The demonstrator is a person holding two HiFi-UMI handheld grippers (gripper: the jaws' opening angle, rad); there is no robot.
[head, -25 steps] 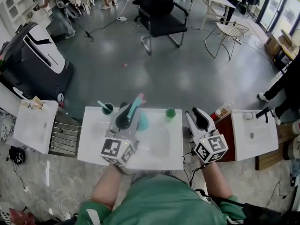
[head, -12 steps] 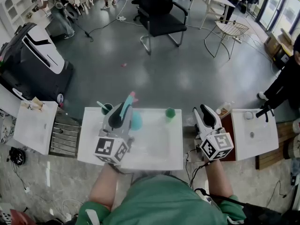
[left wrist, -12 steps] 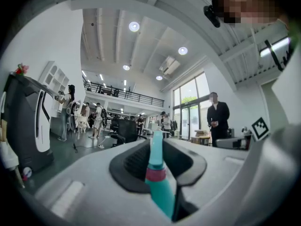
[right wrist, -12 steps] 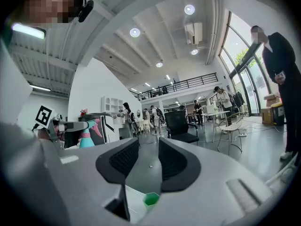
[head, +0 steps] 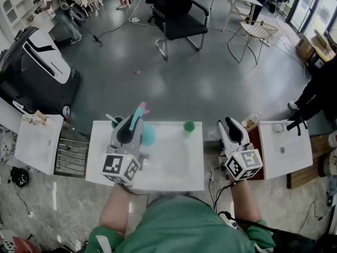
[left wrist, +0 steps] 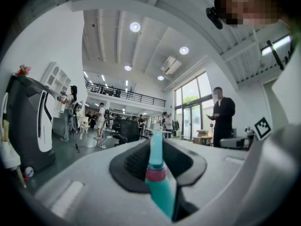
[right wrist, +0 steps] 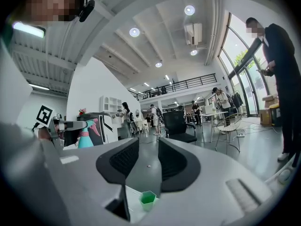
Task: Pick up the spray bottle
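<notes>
In the head view my left gripper (head: 131,124) is shut on the teal spray bottle (head: 149,135), over the left part of the white table (head: 174,173). The bottle's pink-tipped nozzle pokes out past the jaws. In the left gripper view the bottle's neck (left wrist: 155,173) sits clamped between the dark pads of the left gripper (left wrist: 155,147). My right gripper (head: 227,123) hangs just off the table's right edge. Its jaws stand slightly apart with nothing between them in the right gripper view (right wrist: 148,142), where the bottle (right wrist: 85,138) shows far left.
A small green cup (head: 189,125) stands at the table's far edge, and a dark cup (head: 117,121) with a stick at the far left corner. White side tables flank left (head: 37,141) and right (head: 287,152). A black office chair (head: 176,15) and a person (head: 321,96) stand beyond.
My left gripper has carried the spray bottle to the left over the table. The right gripper has shifted a little to the right, off the table's edge.
</notes>
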